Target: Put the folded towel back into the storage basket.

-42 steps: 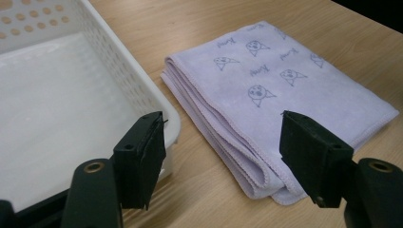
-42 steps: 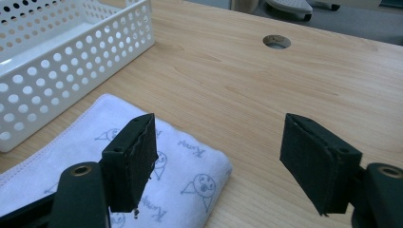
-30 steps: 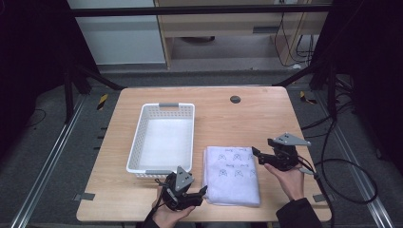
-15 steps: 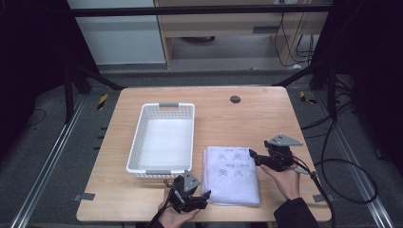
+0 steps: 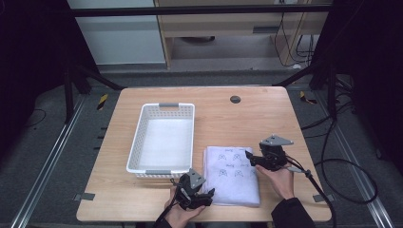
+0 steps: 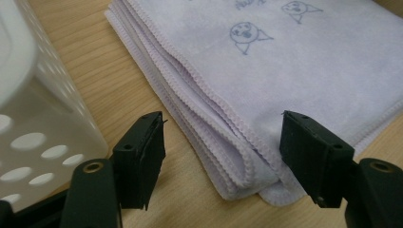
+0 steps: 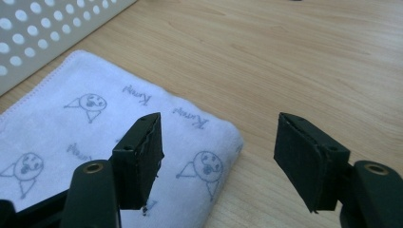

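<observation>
- I see a folded pale lilac towel [image 5: 232, 175] lying flat on the wooden table [image 5: 252, 118], near-right of centre, printed with small cartoon faces and script.
- White perforated basket [image 5: 164, 137] sits just left of the towel, on the table; I can't tell if they touch. Its inside looks bare white.
- Left gripper [image 5: 202, 197] is at the towel's near-left corner, held in my left hand [image 5: 180, 213] at the near table edge.
- In the left gripper view, the fingers [image 6: 142, 159] are spread wide, nothing between them. The towel's stacked folded edges [image 6: 223, 142] run up between the two fingers, with the corner just ahead of them. Basket wall [image 6: 33, 137] is at the left of that view.
- Right gripper [image 5: 249, 156] is at the towel's right edge, toward its far-right corner, held in my right hand [image 5: 280, 178]; its cable [image 5: 318, 190] trails off to the near right.
- In the right gripper view, the fingers [image 7: 142, 156] are wide apart and empty. One finger is over the towel [image 7: 95, 137], the other over bare table [image 7: 304, 61]; the towel's rounded corner lies between them.
- I can't tell whether either gripper's fingers touch the cloth.
- Small dark round grommet [image 5: 235, 99] in the table near the far edge.
</observation>
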`<state>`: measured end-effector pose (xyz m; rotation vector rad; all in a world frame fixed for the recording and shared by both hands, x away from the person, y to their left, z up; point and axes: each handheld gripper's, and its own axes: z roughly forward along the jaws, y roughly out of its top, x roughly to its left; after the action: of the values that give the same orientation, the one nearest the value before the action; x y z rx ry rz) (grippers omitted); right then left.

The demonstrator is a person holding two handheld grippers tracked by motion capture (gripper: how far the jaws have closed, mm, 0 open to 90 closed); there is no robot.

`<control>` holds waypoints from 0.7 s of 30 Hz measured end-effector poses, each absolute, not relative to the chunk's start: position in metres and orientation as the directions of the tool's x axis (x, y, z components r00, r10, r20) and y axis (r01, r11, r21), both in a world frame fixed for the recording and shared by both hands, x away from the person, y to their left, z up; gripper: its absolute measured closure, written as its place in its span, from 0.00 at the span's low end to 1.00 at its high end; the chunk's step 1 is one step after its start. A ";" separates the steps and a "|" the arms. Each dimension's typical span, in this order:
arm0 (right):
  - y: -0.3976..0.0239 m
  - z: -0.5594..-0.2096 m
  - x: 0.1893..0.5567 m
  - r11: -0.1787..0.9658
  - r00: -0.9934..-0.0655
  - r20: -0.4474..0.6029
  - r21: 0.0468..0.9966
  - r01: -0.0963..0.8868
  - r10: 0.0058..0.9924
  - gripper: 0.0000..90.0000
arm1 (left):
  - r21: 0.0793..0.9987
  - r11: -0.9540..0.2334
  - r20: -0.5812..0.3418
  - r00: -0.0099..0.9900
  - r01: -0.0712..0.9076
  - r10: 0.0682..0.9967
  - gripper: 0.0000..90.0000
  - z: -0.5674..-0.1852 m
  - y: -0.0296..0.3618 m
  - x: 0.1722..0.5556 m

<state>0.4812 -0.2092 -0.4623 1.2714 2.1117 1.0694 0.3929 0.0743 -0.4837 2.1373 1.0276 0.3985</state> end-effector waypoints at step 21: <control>-0.199 -0.484 0.491 0.317 -0.490 0.010 0.749 0.581 0.872 0.43 | 0.691 -0.406 -0.073 0.616 0.599 0.784 0.28 -0.496 0.072 0.404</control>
<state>0.4915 -0.1986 -0.4845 1.2902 2.1922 0.9961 0.4037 0.0724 -0.4960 2.1443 1.0815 0.3432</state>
